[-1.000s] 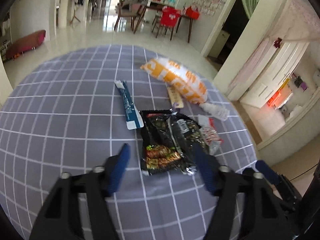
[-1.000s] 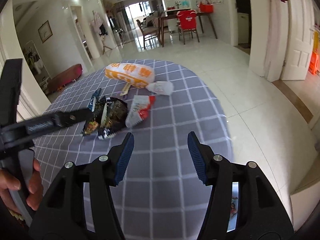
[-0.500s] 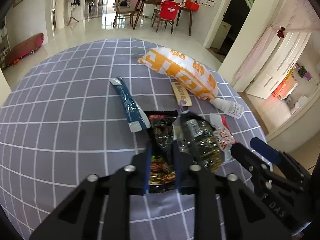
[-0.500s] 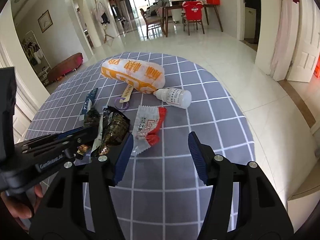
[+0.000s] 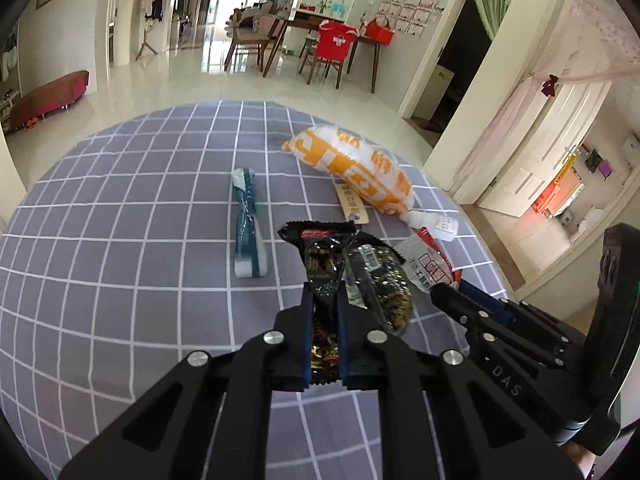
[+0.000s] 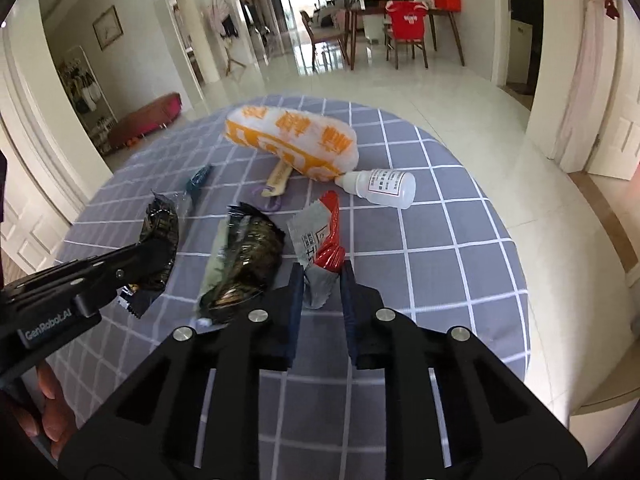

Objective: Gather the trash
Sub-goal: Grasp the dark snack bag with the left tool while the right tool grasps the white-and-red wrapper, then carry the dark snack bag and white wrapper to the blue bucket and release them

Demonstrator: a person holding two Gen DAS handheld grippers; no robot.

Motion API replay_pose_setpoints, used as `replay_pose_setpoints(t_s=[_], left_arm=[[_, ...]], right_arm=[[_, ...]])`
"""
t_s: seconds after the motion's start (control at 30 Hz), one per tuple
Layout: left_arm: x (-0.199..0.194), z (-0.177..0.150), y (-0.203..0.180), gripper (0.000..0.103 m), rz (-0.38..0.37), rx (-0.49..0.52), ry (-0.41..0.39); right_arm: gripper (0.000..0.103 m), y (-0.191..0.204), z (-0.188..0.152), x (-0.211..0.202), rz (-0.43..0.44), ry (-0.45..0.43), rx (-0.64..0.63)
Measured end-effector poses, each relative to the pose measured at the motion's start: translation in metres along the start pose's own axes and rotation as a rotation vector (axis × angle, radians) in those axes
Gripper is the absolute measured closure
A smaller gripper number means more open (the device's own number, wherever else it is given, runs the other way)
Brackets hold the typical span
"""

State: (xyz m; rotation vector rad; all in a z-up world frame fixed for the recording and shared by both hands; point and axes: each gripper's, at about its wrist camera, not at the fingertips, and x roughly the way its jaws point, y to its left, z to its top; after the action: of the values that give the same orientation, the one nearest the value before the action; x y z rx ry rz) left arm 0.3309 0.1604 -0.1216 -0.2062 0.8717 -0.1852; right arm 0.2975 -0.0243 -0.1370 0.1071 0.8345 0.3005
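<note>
Left gripper [image 5: 325, 312]: jaws clamped on the near end of a crumpled black foil snack wrapper [image 5: 326, 264], which rises off the grey checked tablecloth [image 5: 120, 280]. Right gripper [image 6: 320, 292]: jaws narrowed around a silver-and-red sachet [image 6: 320, 248]; contact on both sides unclear. Between them lies a dark clear-plastic wrapper [image 6: 244, 256]. Beyond: orange-and-white plastic bag [image 6: 292, 140], small white bottle [image 6: 380, 188], blue stick wrapper [image 5: 248, 220].

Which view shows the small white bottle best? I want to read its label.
The right wrist view: the small white bottle lies unobstructed on its side, label facing up, though the print is too small to read. The left wrist view shows only part of it behind the orange bag.
</note>
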Motion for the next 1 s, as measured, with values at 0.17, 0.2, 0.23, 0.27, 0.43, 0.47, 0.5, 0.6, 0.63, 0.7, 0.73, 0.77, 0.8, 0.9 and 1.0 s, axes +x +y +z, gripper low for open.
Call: replay_pose_setpoints(t_s=[0.17, 0.2, 0.23, 0.27, 0.43, 0.47, 0.5, 0.6, 0.63, 0.7, 0.73, 0.77, 0.8, 0.9, 1.0], left_arm=[[-0.031, -0.007, -0.015, 0.094, -0.012, 0.024, -0.046], [-0.039, -0.010, -0.020, 0.094, -0.019, 0.031, -0.055], [-0.047, -0.013, -0.023, 0.094, -0.024, 0.036, -0.065], [-0.051, -0.014, -0.025, 0.094, -0.028, 0.041, -0.071], [-0.074, -0.027, -0.058, 0.094, -0.062, 0.097, -0.094], [-0.077, -0.030, -0.068, 0.094, -0.073, 0.116, -0.095], [-0.080, -0.035, -0.079, 0.094, -0.085, 0.138, -0.094], [-0.082, -0.048, -0.106, 0.094, -0.114, 0.189, -0.087], [-0.081, -0.053, -0.120, 0.094, -0.127, 0.211, -0.079], [-0.078, -0.067, -0.144, 0.094, -0.144, 0.259, -0.065], [-0.077, -0.073, -0.154, 0.094, -0.148, 0.280, -0.059], [-0.075, -0.080, -0.165, 0.094, -0.155, 0.306, -0.052], [-0.072, -0.088, -0.177, 0.094, -0.166, 0.330, -0.041], [-0.062, -0.110, -0.207, 0.094, -0.191, 0.393, -0.005], [-0.047, -0.130, -0.234, 0.094, -0.207, 0.456, 0.038]], right_arm=[[0.085, -0.005, -0.013, -0.035, 0.045, -0.061, 0.017], [0.085, -0.007, -0.014, -0.042, 0.049, -0.070, 0.021], [0.085, -0.007, -0.017, -0.051, 0.053, -0.084, 0.029], [0.085, -0.010, -0.022, -0.062, 0.056, -0.102, 0.040], [0.085, -0.023, -0.038, -0.108, 0.053, -0.168, 0.071], [0.085, -0.029, -0.046, -0.121, 0.048, -0.182, 0.080], [0.085, -0.034, -0.051, -0.128, 0.044, -0.191, 0.089], [0.085, -0.053, -0.074, -0.154, 0.013, -0.219, 0.127], [0.085, -0.058, -0.081, -0.161, 0.002, -0.226, 0.140], [0.085, -0.071, -0.097, -0.176, -0.034, -0.242, 0.160], [0.085, -0.076, -0.103, -0.181, -0.054, -0.246, 0.171], [0.085, -0.083, -0.111, -0.187, -0.075, -0.253, 0.186], [0.085, -0.087, -0.118, -0.192, -0.088, -0.256, 0.195], [0.085, -0.106, -0.141, -0.205, -0.143, -0.258, 0.233], [0.085, -0.127, -0.161, -0.214, -0.184, -0.255, 0.280]])
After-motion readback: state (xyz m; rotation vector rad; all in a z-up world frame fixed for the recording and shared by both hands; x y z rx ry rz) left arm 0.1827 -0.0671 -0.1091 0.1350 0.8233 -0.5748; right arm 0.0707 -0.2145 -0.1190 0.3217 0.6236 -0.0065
